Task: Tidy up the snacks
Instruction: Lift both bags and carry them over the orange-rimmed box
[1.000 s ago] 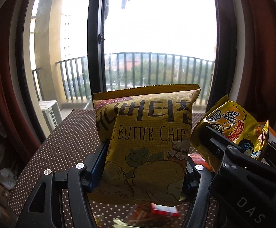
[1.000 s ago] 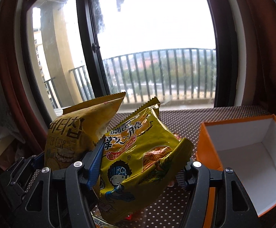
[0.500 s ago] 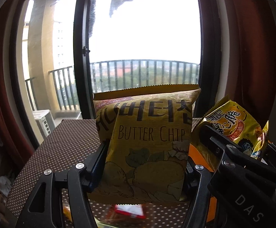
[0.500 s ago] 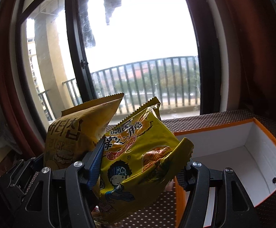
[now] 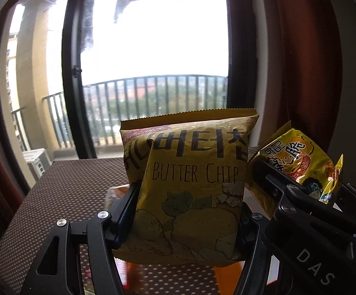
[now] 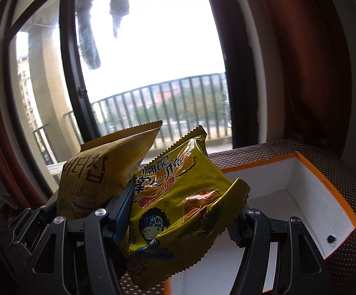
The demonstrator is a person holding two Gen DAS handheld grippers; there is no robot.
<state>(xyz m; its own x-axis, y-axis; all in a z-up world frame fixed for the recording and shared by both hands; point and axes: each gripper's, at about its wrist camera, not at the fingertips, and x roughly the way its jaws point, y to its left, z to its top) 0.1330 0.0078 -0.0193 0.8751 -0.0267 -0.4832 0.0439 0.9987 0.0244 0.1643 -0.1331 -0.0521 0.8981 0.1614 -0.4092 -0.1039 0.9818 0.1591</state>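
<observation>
Both grippers are carrying a snack rn, mid-transport imo, heading for the box. Left gripper (image 5: 186,211) is clamping the butter chip bag (image 5: 190,186) upright btw its jaws, pads pressing both sides, bag held up off the dotted tablecloth (image 5: 75,184). Right gripper (image 6: 181,217) is squeezing the yellow noodle snack pack (image 6: 178,204), tilted a bit, just beside the chip bag, hanging over the near left corner of the orange-edged white box (image 6: 313,196). Box is looking empty as far as I can see.

Next move prob needs the right one going further over the box opening, lowering in, then letting go w/o the pack catching on the rim. Chip bag is bulkier, so it's likely wanting room beside it.

Writing: chip bag is showing "BUTTER CHIP" plus big Korean lettering above, potato drawing below. Noodle pack is carrying Chinese characters, a ® mark and a cartoon kid w/ a headband. "DAS" is reading on the right gripper's body in the left view.
</observation>
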